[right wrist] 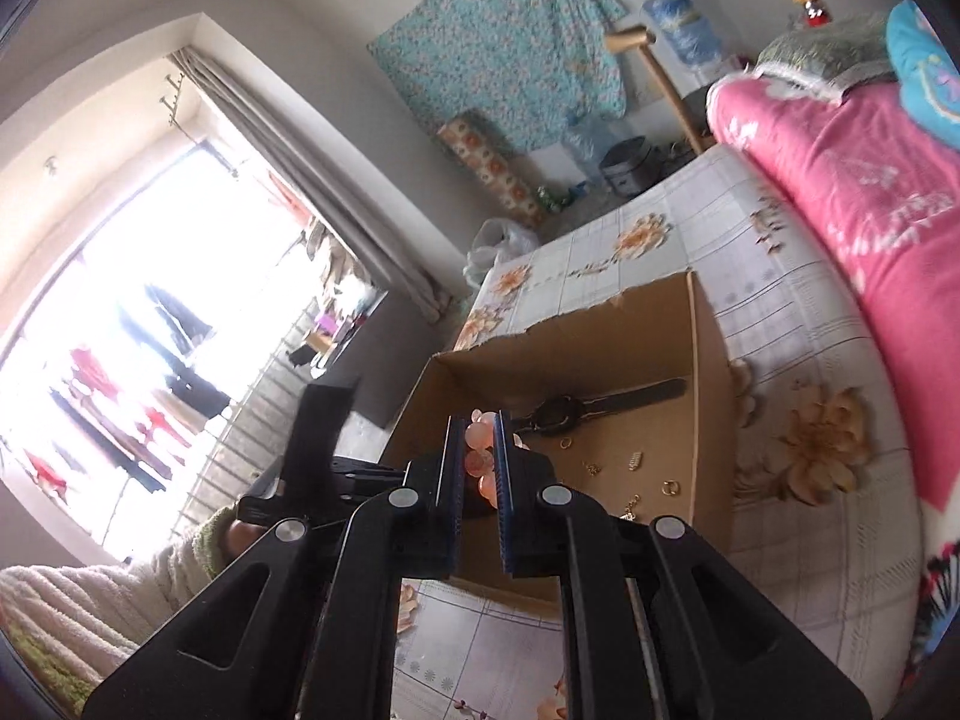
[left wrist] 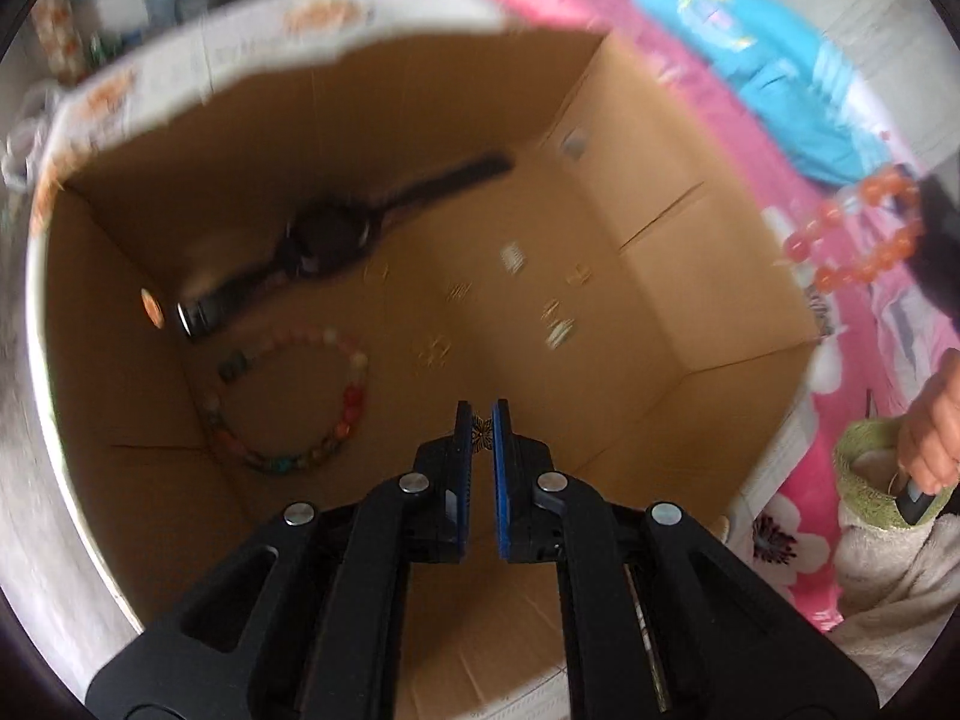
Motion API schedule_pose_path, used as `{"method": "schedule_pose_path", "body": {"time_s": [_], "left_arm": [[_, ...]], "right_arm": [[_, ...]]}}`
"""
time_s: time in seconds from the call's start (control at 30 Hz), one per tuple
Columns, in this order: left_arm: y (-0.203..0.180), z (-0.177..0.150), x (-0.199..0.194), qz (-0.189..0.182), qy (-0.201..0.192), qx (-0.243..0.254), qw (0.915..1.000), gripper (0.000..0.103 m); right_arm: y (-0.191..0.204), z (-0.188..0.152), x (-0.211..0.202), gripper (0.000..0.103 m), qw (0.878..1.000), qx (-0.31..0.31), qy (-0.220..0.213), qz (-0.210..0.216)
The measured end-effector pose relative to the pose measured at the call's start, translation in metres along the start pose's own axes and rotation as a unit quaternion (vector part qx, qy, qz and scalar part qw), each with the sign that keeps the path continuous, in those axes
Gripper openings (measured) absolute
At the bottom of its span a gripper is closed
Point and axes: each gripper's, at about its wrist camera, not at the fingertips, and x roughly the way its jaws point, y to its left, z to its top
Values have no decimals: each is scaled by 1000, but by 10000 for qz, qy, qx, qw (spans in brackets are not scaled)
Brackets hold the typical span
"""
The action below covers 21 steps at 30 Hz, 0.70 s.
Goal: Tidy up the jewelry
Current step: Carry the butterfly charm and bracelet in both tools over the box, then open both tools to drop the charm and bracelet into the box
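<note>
Pinching charm (left wrist: 480,433) and bracelet (right wrist: 480,455)

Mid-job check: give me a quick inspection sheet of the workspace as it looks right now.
Surface: bed sheet with a flower print, carrying an open cardboard box.
Job's things: in the box, a black watch, a multicoloured bead bracelet and scattered small gold pieces; more small pieces lie on the sheet outside it.
Clutter: pink blanket and a blue cushion beside the box.
Grippers: left gripper pinches a small metal ornament over the box; right gripper is closed on an orange bead bracelet.
Cables: nothing seen.
Surroundings: bright window, grey curtain, patterned cloth on the wall, items on the floor.
</note>
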Motion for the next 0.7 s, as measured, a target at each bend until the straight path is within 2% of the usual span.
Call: {"method": "schedule_pose_path", "body": {"time_s": [0.07, 0.13, 0.23, 0.33, 0.4, 0.47, 0.53, 0.63, 0.7], "left_arm": [[7, 4, 17, 35, 442, -146, 9989, 6], [10, 5, 25, 99, 673, -219, 9974, 6], [10, 5, 31, 35, 819, -249, 9963, 12], [8, 1, 28, -17, 713, -282, 9971, 16], [6, -3, 20, -26, 542, -255, 9982, 17], [1, -10, 3, -12, 184, -172, 9997, 18], [-1, -20, -19, -36, -234, -130, 9996, 29], [4, -41, -58, -28, -1062, -215, 9941, 38], [9, -56, -80, 6, -1590, -359, 9866, 43]], "right_arm": [[-5, 3, 15, 10, 9997, 13, 221, -37], [-6, 3, 26, 10, 9991, -2, 417, -98], [-6, -1, 35, 10, 9977, -56, 651, -166], [-5, -3, 38, 10, 9961, -49, 847, -242], [-3, -5, 38, 10, 9950, -64, 944, -316], [1, -6, 38, 10, 9932, -146, 1060, -456], [6, -5, 39, 10, 9908, -236, 1189, -606], [13, -6, 46, 10, 9830, -492, 1488, -957], [16, -7, 54, 10, 9755, -650, 1743, -1174]]}}
